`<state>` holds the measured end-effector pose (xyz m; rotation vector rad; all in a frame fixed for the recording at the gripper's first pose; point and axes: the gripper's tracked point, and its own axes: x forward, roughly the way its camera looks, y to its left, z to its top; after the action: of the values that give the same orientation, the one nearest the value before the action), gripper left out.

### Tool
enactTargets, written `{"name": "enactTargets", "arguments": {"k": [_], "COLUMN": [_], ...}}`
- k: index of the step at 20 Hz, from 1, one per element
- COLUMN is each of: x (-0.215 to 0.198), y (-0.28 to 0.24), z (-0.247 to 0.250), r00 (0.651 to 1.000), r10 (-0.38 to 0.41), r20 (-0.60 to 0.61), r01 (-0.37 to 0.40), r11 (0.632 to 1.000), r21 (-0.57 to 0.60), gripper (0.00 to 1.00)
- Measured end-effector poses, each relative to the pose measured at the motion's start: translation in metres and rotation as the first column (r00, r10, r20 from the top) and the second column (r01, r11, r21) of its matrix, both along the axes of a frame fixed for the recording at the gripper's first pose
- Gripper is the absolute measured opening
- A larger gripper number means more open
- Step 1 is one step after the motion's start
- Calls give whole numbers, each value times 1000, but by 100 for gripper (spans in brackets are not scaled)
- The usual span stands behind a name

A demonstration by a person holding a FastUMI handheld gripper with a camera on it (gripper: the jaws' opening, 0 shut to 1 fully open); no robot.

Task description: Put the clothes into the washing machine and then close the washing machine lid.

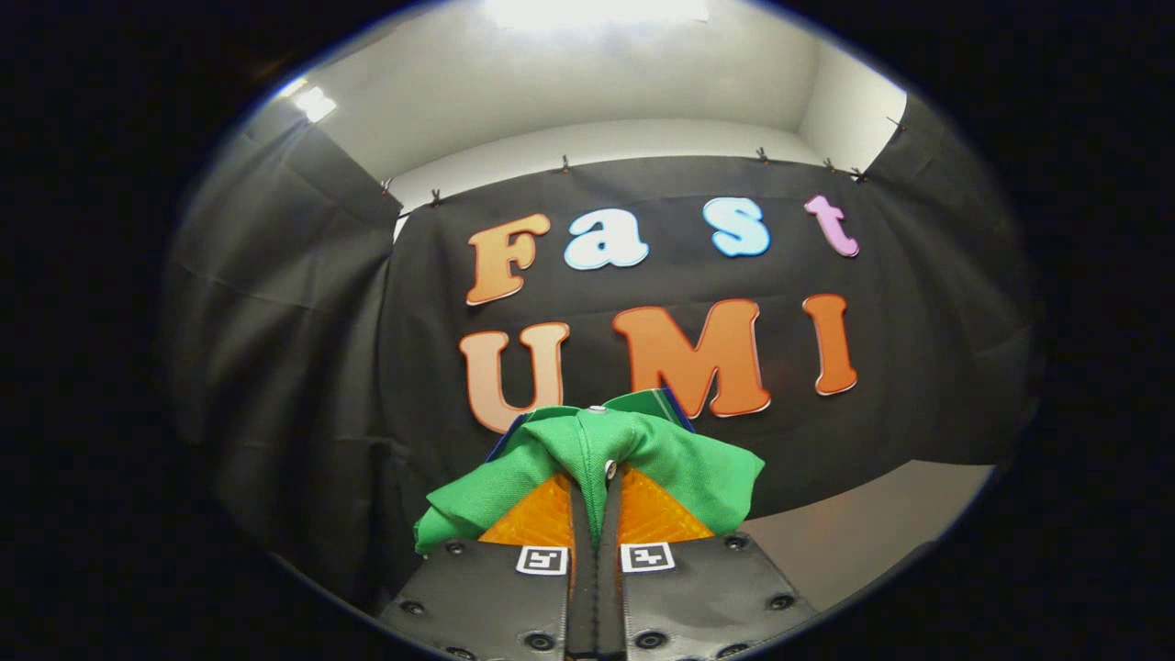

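While clamped together, the gripper (595,477) pinches one green garment (597,450) (bunched over both fingers).

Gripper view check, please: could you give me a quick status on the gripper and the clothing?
Gripper shut on green fabric garment, fold pinched between both fingers. Garment bunched over the fingers, lifted before the black cloth wall. Nothing in the way ahead.

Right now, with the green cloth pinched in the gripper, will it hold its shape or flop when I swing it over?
Probably flop: the green cloth bunches and droops over both sides of the shut gripper. It looks thin and light, so likely to sway.
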<state>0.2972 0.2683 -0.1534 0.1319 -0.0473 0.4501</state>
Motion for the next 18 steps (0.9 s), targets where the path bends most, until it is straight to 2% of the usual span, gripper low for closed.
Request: {"name": "enactTargets", "arguments": {"k": [3, 9, 13, 16, 18], "x": [-11, -17, -17, -19, -18], "y": [19, 31, 39, 41, 43], "z": [-16, -60, -86, -109, -116], "r00": [995, 979, 960, 924, 900], "r10": [87, 124, 107, 56, 8], "r20": [-44, -161, -260, -379, -437], "r01": [-88, -143, -144, -112, -95], "r11": [996, 983, 981, 986, 979], "r21": [-18, -118, -128, -126, -178], "gripper": [8, 8, 8, 8, 8]}}
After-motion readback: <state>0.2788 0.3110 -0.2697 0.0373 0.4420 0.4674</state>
